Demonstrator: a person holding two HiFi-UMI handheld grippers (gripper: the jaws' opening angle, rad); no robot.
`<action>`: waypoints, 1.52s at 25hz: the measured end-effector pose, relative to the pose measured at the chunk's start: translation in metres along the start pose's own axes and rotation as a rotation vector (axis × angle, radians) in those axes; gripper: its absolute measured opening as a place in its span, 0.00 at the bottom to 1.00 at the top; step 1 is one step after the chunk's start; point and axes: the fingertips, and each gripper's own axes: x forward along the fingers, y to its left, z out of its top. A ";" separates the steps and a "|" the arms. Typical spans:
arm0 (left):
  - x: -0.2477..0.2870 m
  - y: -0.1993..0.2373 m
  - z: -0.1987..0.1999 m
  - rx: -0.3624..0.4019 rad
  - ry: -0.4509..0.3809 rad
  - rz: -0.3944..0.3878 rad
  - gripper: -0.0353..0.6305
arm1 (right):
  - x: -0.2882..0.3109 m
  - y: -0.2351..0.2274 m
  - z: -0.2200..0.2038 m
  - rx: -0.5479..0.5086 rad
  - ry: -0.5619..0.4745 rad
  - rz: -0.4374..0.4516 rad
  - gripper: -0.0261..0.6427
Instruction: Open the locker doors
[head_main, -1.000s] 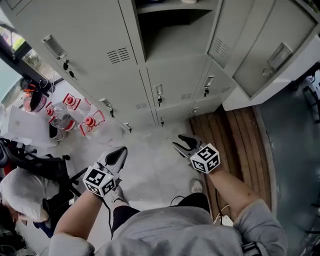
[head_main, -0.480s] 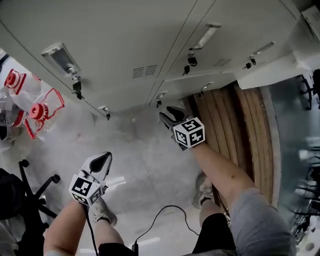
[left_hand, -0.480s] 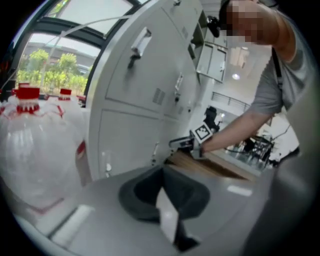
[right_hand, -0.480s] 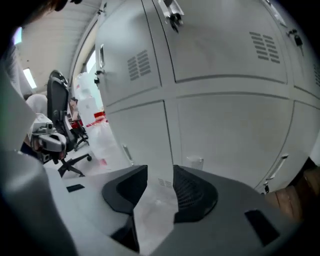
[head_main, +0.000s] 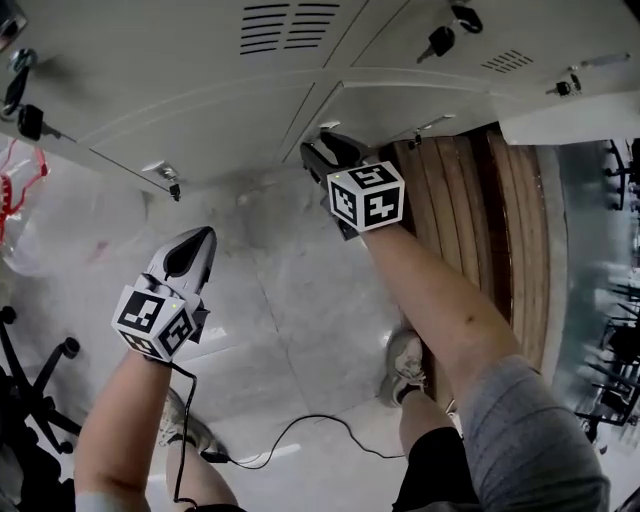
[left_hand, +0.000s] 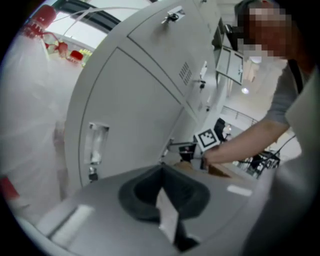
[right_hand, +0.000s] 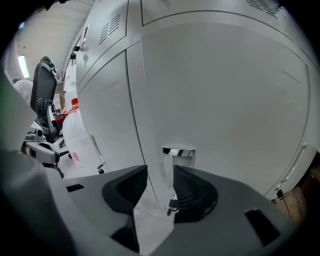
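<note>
Grey locker doors (head_main: 200, 70) fill the top of the head view, with the bottom row closed. My right gripper (head_main: 325, 152) reaches to the bottom-row door at the middle. In the right gripper view its jaws stand open (right_hand: 160, 176) just short of that door's chrome handle (right_hand: 178, 151). A small key (right_hand: 171, 207) hangs in the gap between the jaws. My left gripper (head_main: 194, 243) hangs lower left over the floor, shut and holding nothing. In the left gripper view it (left_hand: 162, 174) faces another closed door with a recessed handle (left_hand: 96, 145).
Clear water bottles with red fittings (head_main: 30, 200) stand at the left by the lockers. An office chair base (head_main: 30, 400) is at lower left. A wooden slatted platform (head_main: 480, 230) lies on the right. A black cable (head_main: 290, 440) runs over the floor near the person's shoes (head_main: 405, 365).
The head view has dropped toward the bottom row of lockers. My right gripper has moved forward up to the bottom door's handle. The left gripper stays low and shut.
</note>
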 end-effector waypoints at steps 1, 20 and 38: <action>0.006 0.002 -0.001 0.002 0.000 -0.002 0.06 | 0.004 -0.001 0.000 -0.001 0.001 -0.007 0.28; 0.031 -0.008 0.001 0.026 -0.001 -0.041 0.06 | 0.009 0.005 -0.003 -0.063 0.002 -0.003 0.28; 0.035 -0.055 -0.005 0.050 0.008 -0.096 0.06 | -0.109 -0.011 -0.084 0.177 0.021 -0.145 0.25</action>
